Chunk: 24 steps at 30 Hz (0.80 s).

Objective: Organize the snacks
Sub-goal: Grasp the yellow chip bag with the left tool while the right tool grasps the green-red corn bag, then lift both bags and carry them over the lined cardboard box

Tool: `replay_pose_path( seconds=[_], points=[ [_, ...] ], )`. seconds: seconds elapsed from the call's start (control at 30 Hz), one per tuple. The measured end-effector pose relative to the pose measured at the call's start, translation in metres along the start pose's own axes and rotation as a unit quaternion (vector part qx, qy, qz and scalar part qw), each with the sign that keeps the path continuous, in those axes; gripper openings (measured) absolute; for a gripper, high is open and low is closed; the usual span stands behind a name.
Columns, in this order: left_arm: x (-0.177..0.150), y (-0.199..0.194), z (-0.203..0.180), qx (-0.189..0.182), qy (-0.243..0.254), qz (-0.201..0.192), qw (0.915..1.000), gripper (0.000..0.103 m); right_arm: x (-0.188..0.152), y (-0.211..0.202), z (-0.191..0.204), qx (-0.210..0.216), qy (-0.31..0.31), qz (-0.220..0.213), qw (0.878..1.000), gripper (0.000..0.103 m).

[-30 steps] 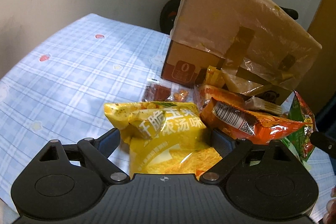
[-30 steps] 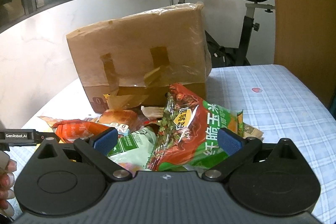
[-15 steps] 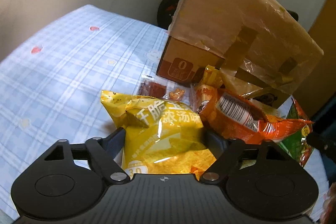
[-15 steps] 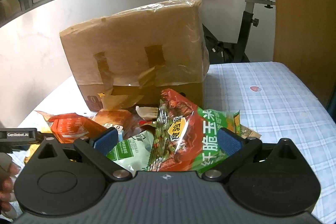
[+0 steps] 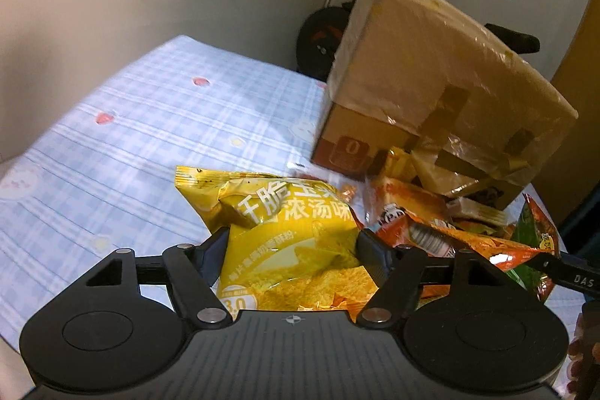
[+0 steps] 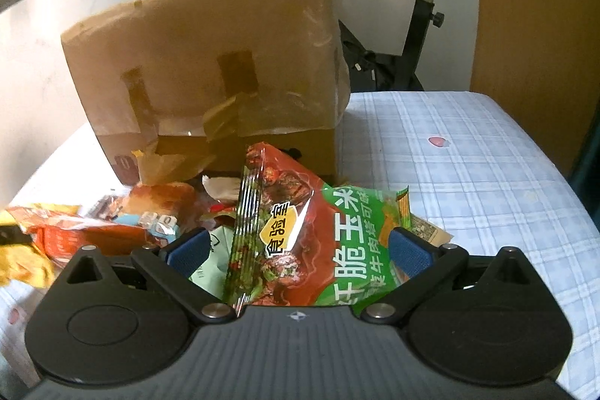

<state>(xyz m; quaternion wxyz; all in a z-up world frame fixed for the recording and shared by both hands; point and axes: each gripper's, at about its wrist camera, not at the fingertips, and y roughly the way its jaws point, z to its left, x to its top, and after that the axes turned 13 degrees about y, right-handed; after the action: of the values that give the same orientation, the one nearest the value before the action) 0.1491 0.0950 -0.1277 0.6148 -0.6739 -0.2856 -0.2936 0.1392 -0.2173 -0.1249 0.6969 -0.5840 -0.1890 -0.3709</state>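
Left gripper [image 5: 291,246]: jaws just closing, pads pinching glossy yellow crisp bag [image 5: 285,235], printed "浓汤味". Right gripper [image 6: 298,248]: jaws wide around crinkled red-green bag [image 6: 318,231], "食验室". Behind: taped cardboard box [image 6: 210,74] on checked cloth [image 6: 468,167]

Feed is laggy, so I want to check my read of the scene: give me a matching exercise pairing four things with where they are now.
Things:
1. yellow bag
2. green bag
3. box
4. orange bag

Places:
A. behind the snack pile, flaps taped
B. pinched by the left gripper
C. between the right gripper's open fingers
D. lying in the pile between the yellow and green bags

Pairs: 1-B, 2-C, 3-A, 4-D
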Motion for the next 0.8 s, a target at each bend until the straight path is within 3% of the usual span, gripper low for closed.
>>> replay_pose_path(
  seconds=[0.37, 0.63, 0.8],
  points=[
    [0.01, -0.015, 0.005, 0.028, 0.001, -0.026, 0.9993, 0.075, -0.005, 0.011, 0.002, -0.04, -0.034, 0.005, 0.999, 0.101],
    [0.01, -0.022, 0.005, 0.032, 0.003, -0.034, 0.9989, 0.075, -0.01, 0.001, -0.001, -0.03, -0.033, -0.002, 0.999, 0.091],
    [0.011, -0.028, 0.006, 0.035, 0.005, -0.043, 0.9985, 0.075, -0.004, -0.01, -0.007, -0.001, -0.021, -0.01, 1.0, 0.084]
  ],
)
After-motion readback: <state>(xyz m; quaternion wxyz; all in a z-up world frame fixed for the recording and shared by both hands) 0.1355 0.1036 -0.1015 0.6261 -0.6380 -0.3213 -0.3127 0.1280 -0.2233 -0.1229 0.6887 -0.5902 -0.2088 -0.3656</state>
